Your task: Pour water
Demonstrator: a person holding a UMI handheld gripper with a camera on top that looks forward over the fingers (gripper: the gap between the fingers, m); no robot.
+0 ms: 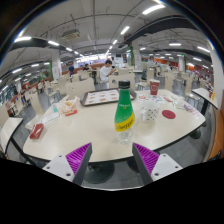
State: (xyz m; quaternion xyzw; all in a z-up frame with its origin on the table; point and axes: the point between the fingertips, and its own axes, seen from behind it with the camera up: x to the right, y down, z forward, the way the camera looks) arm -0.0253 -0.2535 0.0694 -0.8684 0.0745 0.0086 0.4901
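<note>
probably a big open hall (maybe an office): ceiling strip lights (152,9), many tables (100,125).

A pale table (95,135) bears a dark tray (100,97); a person (106,71) sits, perhaps, beyond.

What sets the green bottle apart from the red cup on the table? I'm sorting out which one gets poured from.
The green plastic bottle with a yellow label is tall and narrow; the small red cup is short and squat. The bottle stands just ahead of the tool, whose fingers are open; the cup sits farther back, beyond the bottle. The bottle has a green cap on; whether the cup is open is unclear. Both stand upright on the pale table.
</note>
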